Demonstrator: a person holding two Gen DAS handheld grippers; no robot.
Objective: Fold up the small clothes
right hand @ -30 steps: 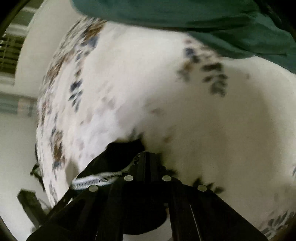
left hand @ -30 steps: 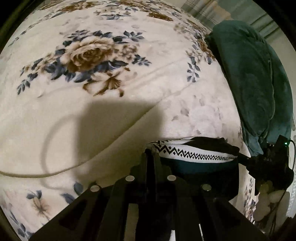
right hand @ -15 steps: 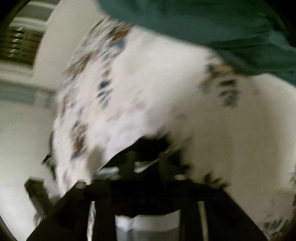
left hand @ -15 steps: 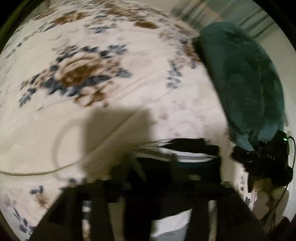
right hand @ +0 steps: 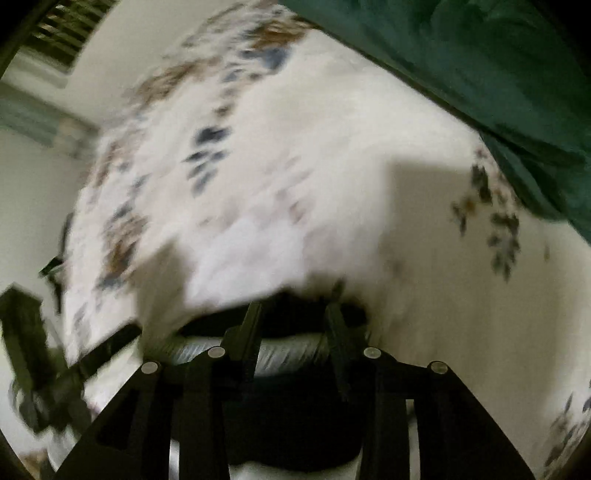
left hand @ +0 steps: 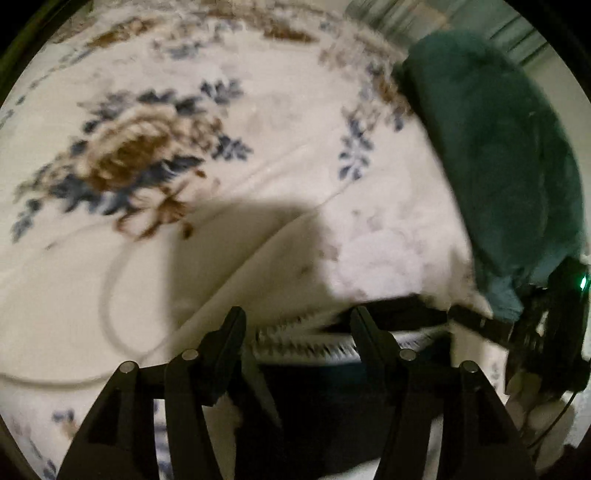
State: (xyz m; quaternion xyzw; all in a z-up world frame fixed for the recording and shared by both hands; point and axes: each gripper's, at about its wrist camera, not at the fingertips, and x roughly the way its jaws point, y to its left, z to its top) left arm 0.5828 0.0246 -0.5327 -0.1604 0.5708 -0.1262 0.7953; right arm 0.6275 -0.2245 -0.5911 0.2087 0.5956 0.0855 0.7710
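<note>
A small dark garment (left hand: 317, 398) with a white zigzag-patterned waistband lies on the floral bedspread (left hand: 258, 110), right under both grippers. My left gripper (left hand: 297, 321) is open, its fingers apart over the waistband. My right gripper (right hand: 291, 314) is open too, its fingers astride the same garment (right hand: 291, 406) and its white band. The right gripper also shows at the right edge of the left wrist view (left hand: 546, 325). Both views are blurred by motion.
A dark green blanket (left hand: 498, 147) is heaped at the right of the bed, and fills the top right of the right wrist view (right hand: 480, 55). A thin white cable (left hand: 107, 306) loops over the bedspread at left. Wall and window blinds (right hand: 62, 33) lie beyond the bed.
Both grippers were shut on the garment's waistband a second ago; both have opened and let it go. The garment now lies on the bedspread.
</note>
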